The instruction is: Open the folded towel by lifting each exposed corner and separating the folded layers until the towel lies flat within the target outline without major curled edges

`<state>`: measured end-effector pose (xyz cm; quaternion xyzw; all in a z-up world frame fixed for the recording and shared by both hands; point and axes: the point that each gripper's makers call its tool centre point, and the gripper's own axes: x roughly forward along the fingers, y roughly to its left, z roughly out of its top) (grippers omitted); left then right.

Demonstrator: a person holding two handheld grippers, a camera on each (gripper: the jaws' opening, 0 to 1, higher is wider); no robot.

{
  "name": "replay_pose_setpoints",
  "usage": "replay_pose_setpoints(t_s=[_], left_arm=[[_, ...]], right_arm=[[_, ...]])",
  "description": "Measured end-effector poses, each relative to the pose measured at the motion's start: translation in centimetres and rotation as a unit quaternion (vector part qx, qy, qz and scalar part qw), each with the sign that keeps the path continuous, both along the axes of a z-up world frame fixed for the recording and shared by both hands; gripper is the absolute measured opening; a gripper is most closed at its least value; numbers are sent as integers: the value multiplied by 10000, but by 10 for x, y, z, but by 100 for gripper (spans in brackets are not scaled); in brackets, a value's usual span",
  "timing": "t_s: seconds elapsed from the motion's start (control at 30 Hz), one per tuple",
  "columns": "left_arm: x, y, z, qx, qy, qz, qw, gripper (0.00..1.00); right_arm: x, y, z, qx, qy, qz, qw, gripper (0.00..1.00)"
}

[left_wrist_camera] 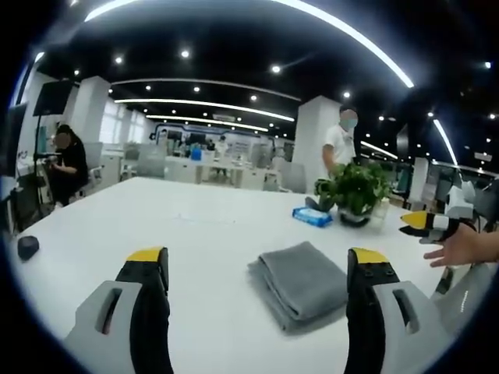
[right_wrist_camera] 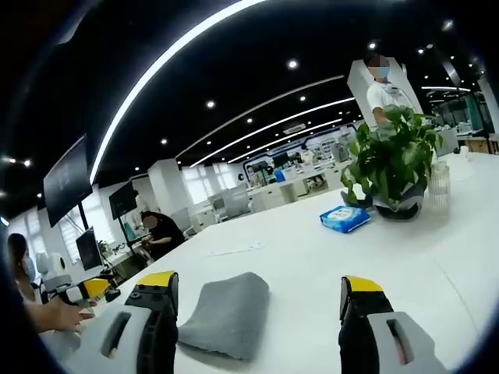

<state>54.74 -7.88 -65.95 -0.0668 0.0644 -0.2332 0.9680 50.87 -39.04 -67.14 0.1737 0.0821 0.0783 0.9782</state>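
Lying on the white table (left_wrist_camera: 156, 218), the grey towel (left_wrist_camera: 302, 284) is folded into a thick pad and rests between the jaws of the left gripper (left_wrist_camera: 261, 265), nearer the right-hand jaw, with neither jaw touching it. In the right gripper view the towel sits just beside the left-hand jaw of the right gripper (right_wrist_camera: 257, 290). Both grippers stand wide open and hold nothing.

The cloth looks soft, light and limp (a plush sort, by the rounded folds), so it should drape and slump rather than hold shape. A pinch on one exposed top corner, catching only the upper layer, seems the likely hold; grabbing the stacked edge would probably lift every layer together.

The layered edges show along the near side in the left gripper view, but how many folds there are is hard to count. No target outline is distinguishable on the table. A potted plant (left_wrist_camera: 355, 191) and a blue packet (left_wrist_camera: 312, 216) stand well beyond the towel.
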Motion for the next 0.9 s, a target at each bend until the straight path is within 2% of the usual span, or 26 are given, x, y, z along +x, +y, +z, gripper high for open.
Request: replay_pose_setpoints(t_s=[0.13, 0.2, 0.37, 0.47, 0.57, 0.7, 0.9], left_arm=[[-4, -2, 8, 75, -149, -127, 9998, 95], [-9, -3, 13, 337, -357, -246, 9985, 95], [-14, 9, 17, 14, -304, -95, 9995, 94], [-17, 18, 26, -33, -487, 70, 9988, 91], [-18, 22, 26, -108, -526, 141, 9985, 90], [-20, 27, 30, 27, -645, 312, 9974, 85], [-19, 31, 33, 70, -758, 401, 9963, 84]], right_arm=[[0, 0, 0, 9, -5, 0, 10000, 86], [1, -1, 0, 0, -12, -8, 10000, 86], [2, 2, -2, -30, 9, 59, 10000, 86], [2, 6, -1, -107, -1, 120, 9999, 85], [2, 10, -3, -217, 13, 190, 9996, 86], [3, 15, -2, -271, -17, 306, 9992, 86], [4, 23, -1, -361, -44, 468, 9982, 86]])
